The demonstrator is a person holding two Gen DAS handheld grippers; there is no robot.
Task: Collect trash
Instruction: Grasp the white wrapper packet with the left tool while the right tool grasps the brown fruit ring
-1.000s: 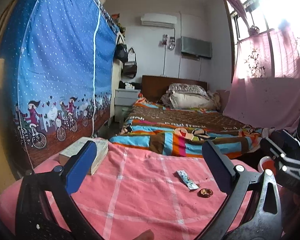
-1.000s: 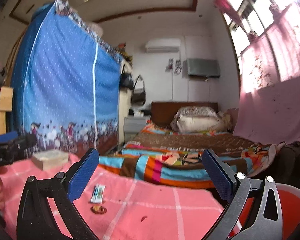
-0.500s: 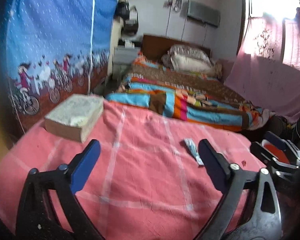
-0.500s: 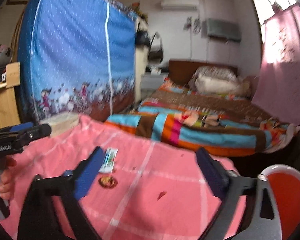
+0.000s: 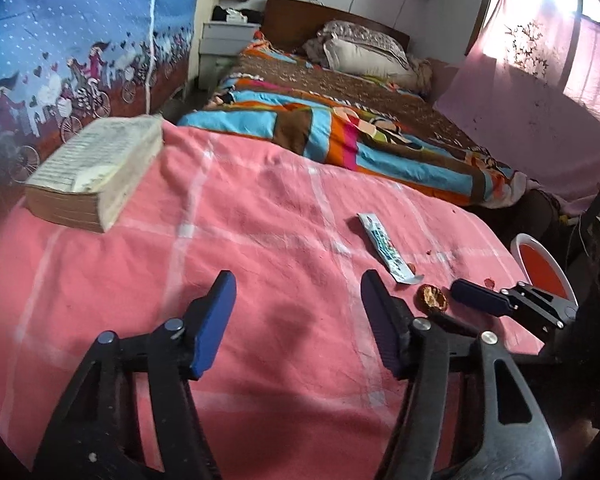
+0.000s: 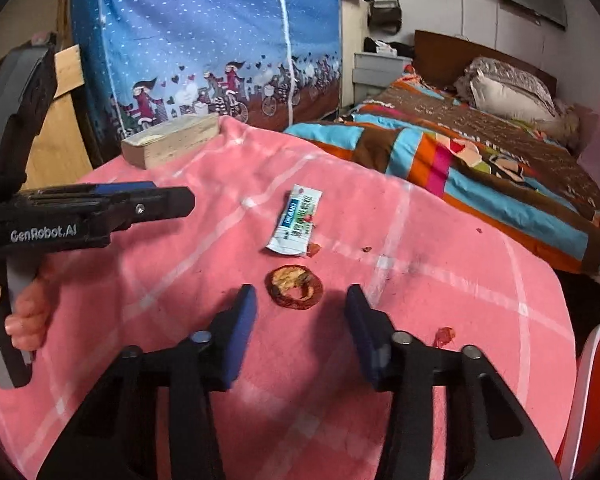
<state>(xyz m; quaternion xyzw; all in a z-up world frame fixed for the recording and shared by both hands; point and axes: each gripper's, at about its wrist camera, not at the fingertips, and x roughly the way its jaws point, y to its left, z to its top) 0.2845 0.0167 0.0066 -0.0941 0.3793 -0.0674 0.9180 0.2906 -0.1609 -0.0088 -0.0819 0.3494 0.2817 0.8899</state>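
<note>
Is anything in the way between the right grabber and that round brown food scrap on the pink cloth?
Nothing visible is. The right gripper is open, and the food scrap lies just ahead of its fingertips with only bare pink cloth between. The wrapper lies farther off, behind the scrap.

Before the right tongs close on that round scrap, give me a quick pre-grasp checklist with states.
1. Right tongs open: ok, gap wider than the round scrap.
2. Scrap lined up between the fingers: ok, centred just ahead of the tips.
3. Fingers down at cloth level: cannot tell.
4. Wrapper clear of the grasp: ok, lies beyond the scrap, apart.
5. Left tongs out of the way: ok, open and empty, off to the side.
6. Red bin within reach: ok, at the table's right edge.
</note>
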